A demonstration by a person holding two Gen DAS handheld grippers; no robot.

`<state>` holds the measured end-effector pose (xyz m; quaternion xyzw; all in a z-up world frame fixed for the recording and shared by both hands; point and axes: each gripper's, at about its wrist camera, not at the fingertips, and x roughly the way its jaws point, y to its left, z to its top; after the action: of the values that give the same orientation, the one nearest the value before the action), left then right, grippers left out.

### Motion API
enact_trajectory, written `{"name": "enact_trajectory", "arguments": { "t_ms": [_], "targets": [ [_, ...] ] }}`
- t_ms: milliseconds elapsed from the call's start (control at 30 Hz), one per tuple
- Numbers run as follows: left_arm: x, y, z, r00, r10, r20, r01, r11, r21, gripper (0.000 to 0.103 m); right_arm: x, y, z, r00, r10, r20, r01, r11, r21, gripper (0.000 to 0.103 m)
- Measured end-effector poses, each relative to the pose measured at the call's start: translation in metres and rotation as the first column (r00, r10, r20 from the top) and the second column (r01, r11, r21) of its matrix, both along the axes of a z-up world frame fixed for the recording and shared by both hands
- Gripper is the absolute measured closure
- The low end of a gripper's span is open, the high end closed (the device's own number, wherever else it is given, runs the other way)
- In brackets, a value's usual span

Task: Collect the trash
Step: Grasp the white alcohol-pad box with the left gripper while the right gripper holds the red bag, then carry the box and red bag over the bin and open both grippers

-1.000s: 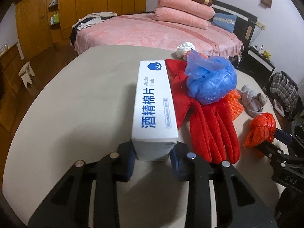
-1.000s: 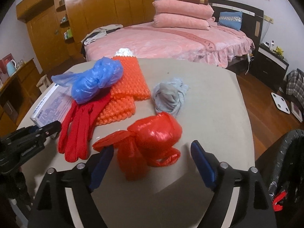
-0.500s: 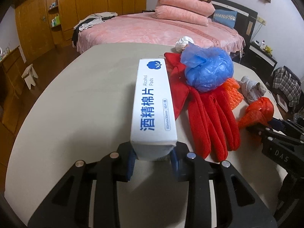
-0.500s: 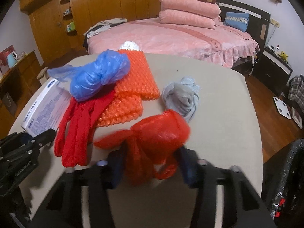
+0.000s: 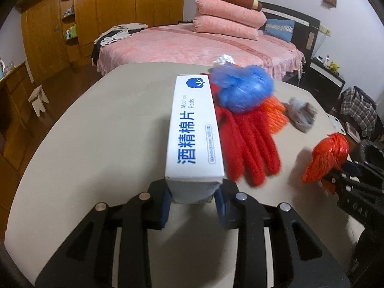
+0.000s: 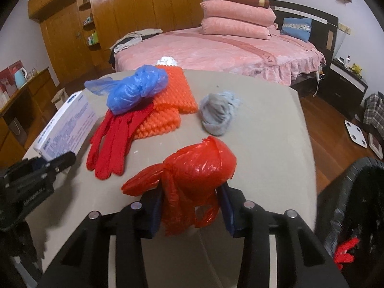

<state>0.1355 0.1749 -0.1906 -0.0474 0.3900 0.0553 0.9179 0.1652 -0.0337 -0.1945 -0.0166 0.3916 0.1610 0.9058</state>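
Our left gripper (image 5: 194, 200) clamps the stiff, light box (image 5: 194, 129) by its near end. Our right gripper (image 6: 190, 207) is closing on the soft, crinkly red bag (image 6: 192, 170) between its pads; its knot should hold best.

The left gripper (image 5: 194, 195) is angling downward, clamping the near end of a box of alcohol pads (image 5: 193, 131). The right gripper (image 6: 190, 210) is closing, its jaws squeezing a knotted red plastic bag (image 6: 192, 180).

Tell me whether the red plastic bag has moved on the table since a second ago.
Yes. The red plastic bag was lying near the grey rag; it now sits nearer the table's front edge, between the right gripper's closing fingers.
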Motion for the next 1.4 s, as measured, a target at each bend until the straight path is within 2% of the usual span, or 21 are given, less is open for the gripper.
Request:
{"name": "enact_trajectory", "arguments": {
  "t_ms": [333, 633, 900, 1133, 1400],
  "targets": [
    [-0.036, -0.045, 0.016, 0.997, -0.064, 0.036, 0.063, 0.998, 0.028, 0.073, -0.032, -0.042, 0.027, 0.997, -0.047, 0.059, 0.046, 0.998, 0.034, 0.062],
    [-0.054, -0.104, 0.031, 0.981, -0.182, 0.068, 0.181, 0.983, 0.024, 0.073, -0.052, -0.087, 0.047, 0.990, -0.108, 0.094, 0.103, 0.993, 0.059, 0.062],
    [-0.053, -0.165, 0.036, 0.947, -0.309, 0.087, 0.309, 0.951, 0.016, 0.073, -0.063, -0.142, 0.051, 0.971, -0.213, 0.105, 0.206, 0.976, 0.071, 0.062],
    [-0.039, -0.211, 0.041, 0.910, -0.406, 0.091, 0.407, 0.913, 0.002, 0.073, -0.066, -0.201, 0.053, 0.937, -0.333, 0.103, 0.327, 0.942, 0.070, 0.062],
    [-0.033, -0.279, 0.042, 0.848, -0.521, 0.098, 0.524, 0.852, -0.009, 0.073, -0.072, -0.263, 0.046, 0.897, -0.433, 0.090, 0.433, 0.901, 0.023, 0.061]
  ]
}}
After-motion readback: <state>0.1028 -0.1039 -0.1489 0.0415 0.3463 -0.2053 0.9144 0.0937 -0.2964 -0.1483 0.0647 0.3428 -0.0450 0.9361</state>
